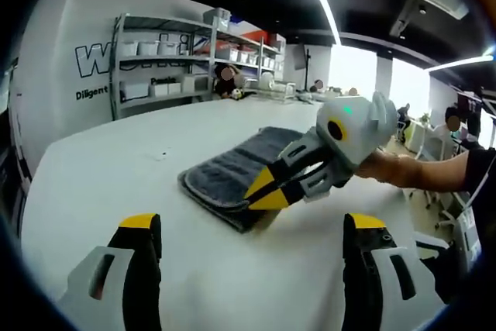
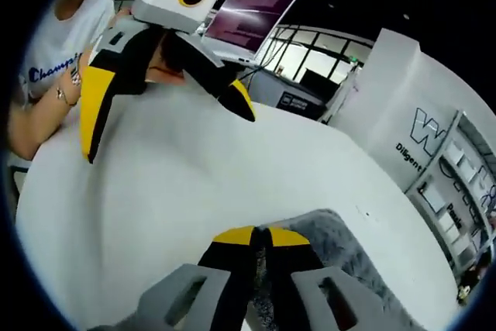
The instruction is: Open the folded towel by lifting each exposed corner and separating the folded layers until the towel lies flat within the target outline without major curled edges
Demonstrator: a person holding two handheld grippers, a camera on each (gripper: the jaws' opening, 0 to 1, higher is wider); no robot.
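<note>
The grey towel lies folded on the white table, a little past the middle of the left gripper view, its thick folded edge facing the camera. The right gripper reaches in from three o'clock, its yellow tips pressed together on the near corner of the towel; in the right gripper view the jaws meet at six o'clock over the fabric. The left gripper hovers apart from the cloth, jaws spread wide. To do this well, I judge the right should hold only the top layer, lift slowly, and peel toward twelve o'clock, while the left pins the lower layers so nothing drags or curls.
</note>
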